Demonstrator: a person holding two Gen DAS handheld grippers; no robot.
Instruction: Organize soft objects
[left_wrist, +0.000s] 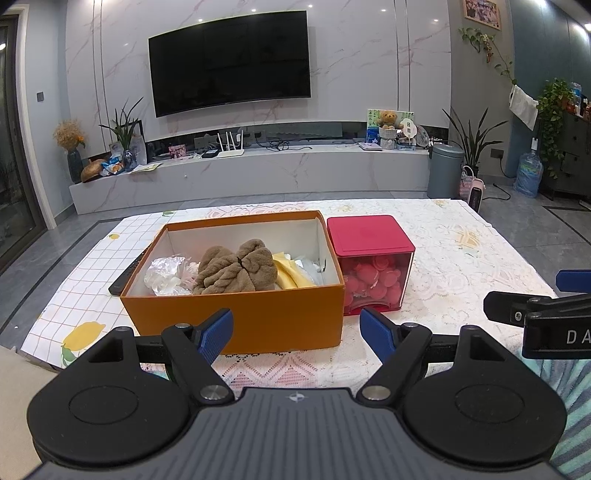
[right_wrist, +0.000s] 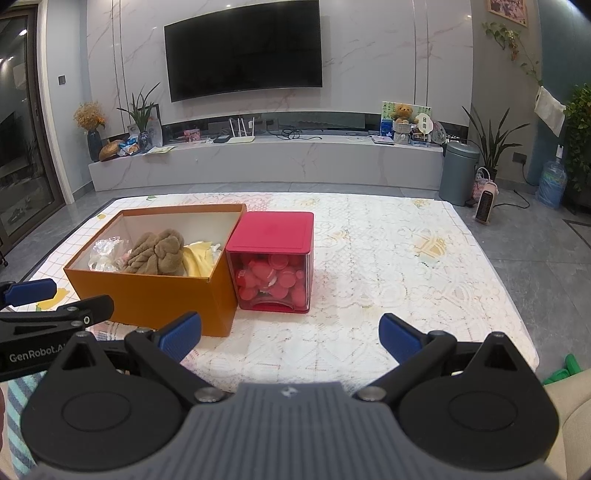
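Sitting in orange box (left_wrist: 236, 317) — brown towel (left_wrist: 236, 267), ahead of left gripper (left_wrist: 296, 334) & right gripper (right_wrist: 290, 338), both agape, empty.

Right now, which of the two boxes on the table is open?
The orange box, holding the brown towel. The red box beside it has its lid on.

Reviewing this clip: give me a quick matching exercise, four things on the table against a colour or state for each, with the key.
Things:
1. box
2. towel
3. cube container
4. left gripper

Descriptions:
A. brown, bunched up
B. open, holding nothing
C. orange, no lid on
D. red lid, clear walls

Pairs: 1-C, 2-A, 3-D, 4-B
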